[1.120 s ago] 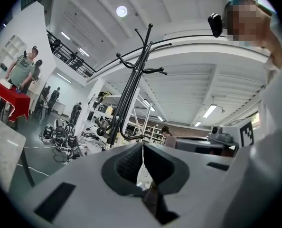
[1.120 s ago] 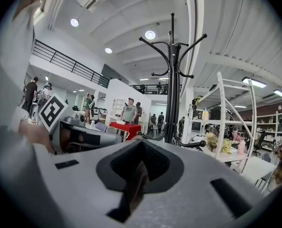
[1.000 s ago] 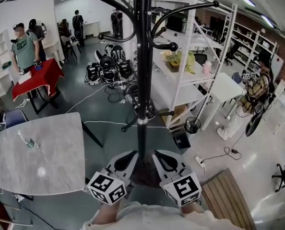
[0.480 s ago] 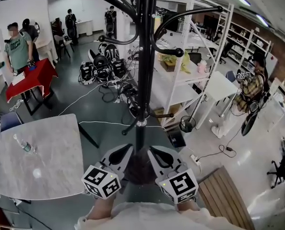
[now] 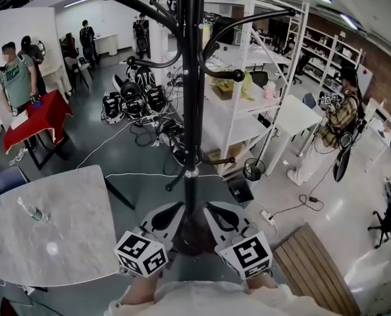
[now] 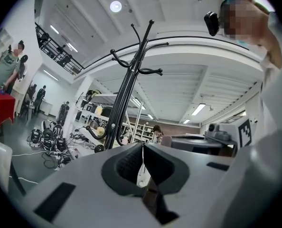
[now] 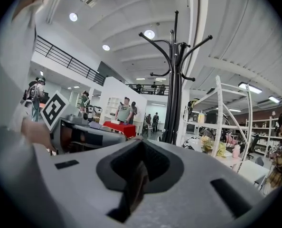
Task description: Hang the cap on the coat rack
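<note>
The left gripper (image 5: 177,210) and right gripper (image 5: 212,210) both clench the dark cap (image 5: 191,234) at six o'clock. Raised toward the coat rack (image 5: 191,97) at twelve, it could slip from shallow bites.

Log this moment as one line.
stage: cap not yet hung | left gripper: shut on cap | right gripper: shut on cap | coat rack: ahead, hooks bare

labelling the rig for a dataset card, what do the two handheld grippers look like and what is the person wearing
Both the left gripper and right gripper have light grey moulded plastic bodies with black ribbed fingers. Each carries a white cube with black square markers. The person wears an off-white top.
</note>
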Motion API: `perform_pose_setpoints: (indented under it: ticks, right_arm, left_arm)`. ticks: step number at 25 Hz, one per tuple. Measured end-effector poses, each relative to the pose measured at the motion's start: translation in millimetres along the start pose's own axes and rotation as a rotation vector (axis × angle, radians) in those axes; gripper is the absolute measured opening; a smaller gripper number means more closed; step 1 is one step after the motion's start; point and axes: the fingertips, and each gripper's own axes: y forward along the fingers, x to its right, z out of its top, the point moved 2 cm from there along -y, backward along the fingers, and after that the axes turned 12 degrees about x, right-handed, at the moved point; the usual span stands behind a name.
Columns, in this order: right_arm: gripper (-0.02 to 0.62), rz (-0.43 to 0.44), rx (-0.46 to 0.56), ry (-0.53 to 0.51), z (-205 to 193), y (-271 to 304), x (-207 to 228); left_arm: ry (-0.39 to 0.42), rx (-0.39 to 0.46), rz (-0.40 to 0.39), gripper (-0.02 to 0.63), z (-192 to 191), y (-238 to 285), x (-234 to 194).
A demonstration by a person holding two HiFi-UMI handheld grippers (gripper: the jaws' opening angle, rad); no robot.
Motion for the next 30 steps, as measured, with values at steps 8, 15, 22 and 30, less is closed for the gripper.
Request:
perform_pose_setpoints:
  ticks: [8,15,22,30]
  right_arm:
    - [0.005,-0.034,0.064,-0.132,41.8,0.6,31.4]
    - [0.005,-0.099,0.225,-0.231,115.6,10.7,60.1]
    - [0.005,-0.123,0.335,-0.370,182.4,12.3,84.9]
    - [0.006,-0.150,0.386,-0.460,228.6,19.9,107.9]
  left_arm:
    - [0.083,0.058,-0.112,0.014,48.2,22.8,15.1]
    - [0.164,0.185,-0.220,0.014,109.0,46.7,39.1]
    - [0.266,0.285,-0.294,0.014,161.4,66.8,57.4]
    - [0.309,0.344,-0.348,0.014,188.9,82.9,76.9]
